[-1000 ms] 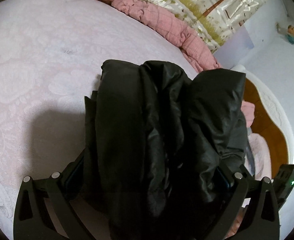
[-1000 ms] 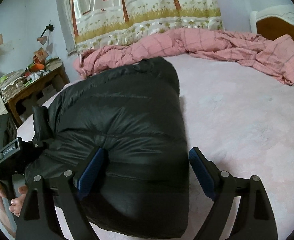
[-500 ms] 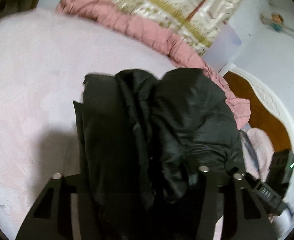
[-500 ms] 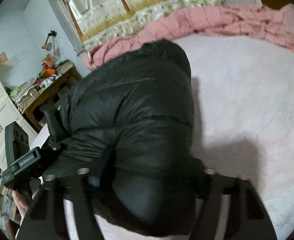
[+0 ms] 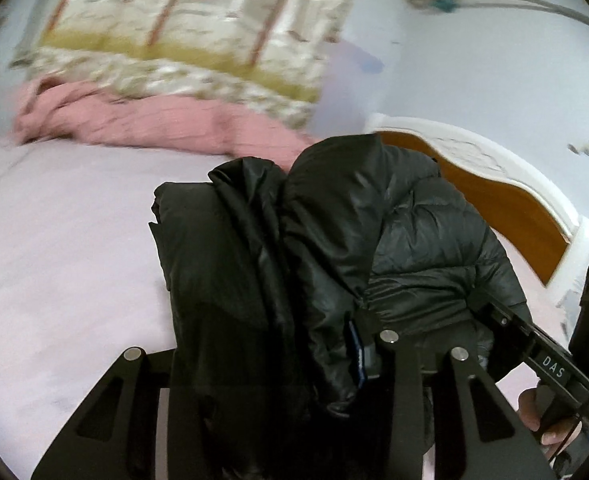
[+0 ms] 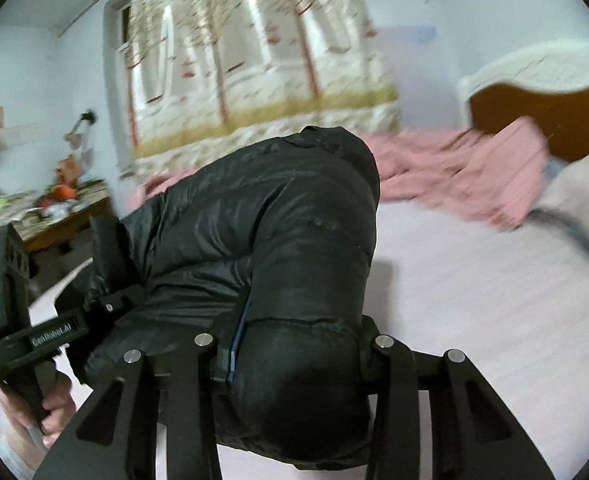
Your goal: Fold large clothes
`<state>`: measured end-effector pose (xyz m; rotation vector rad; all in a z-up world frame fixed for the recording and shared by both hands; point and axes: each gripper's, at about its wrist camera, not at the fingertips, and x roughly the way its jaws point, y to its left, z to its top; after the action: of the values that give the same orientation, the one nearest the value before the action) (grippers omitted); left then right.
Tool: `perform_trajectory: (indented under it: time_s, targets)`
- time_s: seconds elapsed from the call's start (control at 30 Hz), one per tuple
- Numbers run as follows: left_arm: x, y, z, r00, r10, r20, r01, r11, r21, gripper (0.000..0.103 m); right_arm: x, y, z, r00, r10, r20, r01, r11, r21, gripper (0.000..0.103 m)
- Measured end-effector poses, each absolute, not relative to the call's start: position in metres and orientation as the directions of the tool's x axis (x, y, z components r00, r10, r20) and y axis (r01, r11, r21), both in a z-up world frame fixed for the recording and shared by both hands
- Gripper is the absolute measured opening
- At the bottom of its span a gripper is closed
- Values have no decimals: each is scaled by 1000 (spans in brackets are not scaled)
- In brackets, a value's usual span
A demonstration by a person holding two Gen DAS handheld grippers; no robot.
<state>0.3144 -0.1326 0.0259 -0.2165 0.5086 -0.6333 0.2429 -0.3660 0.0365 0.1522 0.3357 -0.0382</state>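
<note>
Pale pink bed [image 5: 62,248]; pink blanket [image 5: 166,124], blurred, at far edge.

Left gripper [image 5: 266,364]: jaws have just been closing and now clamp the black jacket [image 5: 334,240]. Right gripper [image 6: 298,344]: jaws likewise just closed, pinching the same jacket's near end. A hand [image 6: 50,408] holds each grip.

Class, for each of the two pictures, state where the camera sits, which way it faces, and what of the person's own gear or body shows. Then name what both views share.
Left wrist: on the left gripper, facing across the pale pink bed toward the white-and-brown headboard; the right gripper and a hand show at right.
Right wrist: on the right gripper, facing the tree-patterned curtain; the left gripper and a hand show at left.
Shared: the folded black puffer jacket, clamped by both grippers after their jaws closed; the crumpled pink quilt.
</note>
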Motion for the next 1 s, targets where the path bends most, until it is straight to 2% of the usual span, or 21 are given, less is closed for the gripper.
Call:
perform_trajectory:
  time_s: [0.03,0.07,0.2,0.33,0.47,0.53,0.57,0.63,0.73,0.8,0.87,0.9,0.93,1.0]
  targets:
    - [316,-151,30,679,-634,-371,530,772,-350,40,243,-366,36,944,-12,-331,63,988,142,42]
    - [318,-169,34,670,-653,-352,550,756,-356,40,232,-397,47,944,-81,-319,125,985,121,42]
    - [328,-245,40,615,-716,-330,624,698,-352,40,213,-447,55,934,-209,-289,243,966,88,43]
    - [341,-314,23,594,-732,-333,655,681,-328,40,212,-494,27,887,-382,-259,408,911,53,47]
    - [354,-382,-24,591,-709,-384,660,699,-275,41,227,-534,-21,805,-518,-291,552,833,43,47]
    - [362,-412,-43,560,-688,-462,680,700,-219,41,235,-555,-32,751,-541,-378,606,793,70,46]
    - [361,-415,-41,549,-707,-446,695,683,-226,41,234,-563,-34,732,-553,-399,631,770,91,46]
    - [357,-417,-34,565,-720,-404,710,673,-207,48,228,-568,-37,715,-569,-405,656,747,110,47]
    - [357,-432,-39,598,-662,-452,690,712,-131,53,227,-569,-45,678,-589,-439,681,729,74,49]
    - [359,-431,-42,596,-655,-465,675,722,-151,67,229,-570,-49,669,-591,-451,685,725,66,50]
    - [365,-425,-45,613,-633,-473,640,749,-173,80,225,-569,-51,673,-592,-443,688,722,79,56]
    - [362,-419,-46,622,-631,-463,630,755,-181,80,224,-573,-51,671,-599,-436,693,716,83,65]
    - [354,-411,-44,637,-630,-443,624,760,-182,80,222,-575,-50,670,-609,-424,699,710,87,69]
    - [339,-394,-36,682,-621,-387,612,774,-163,85,216,-573,-45,671,-630,-391,709,699,91,70]
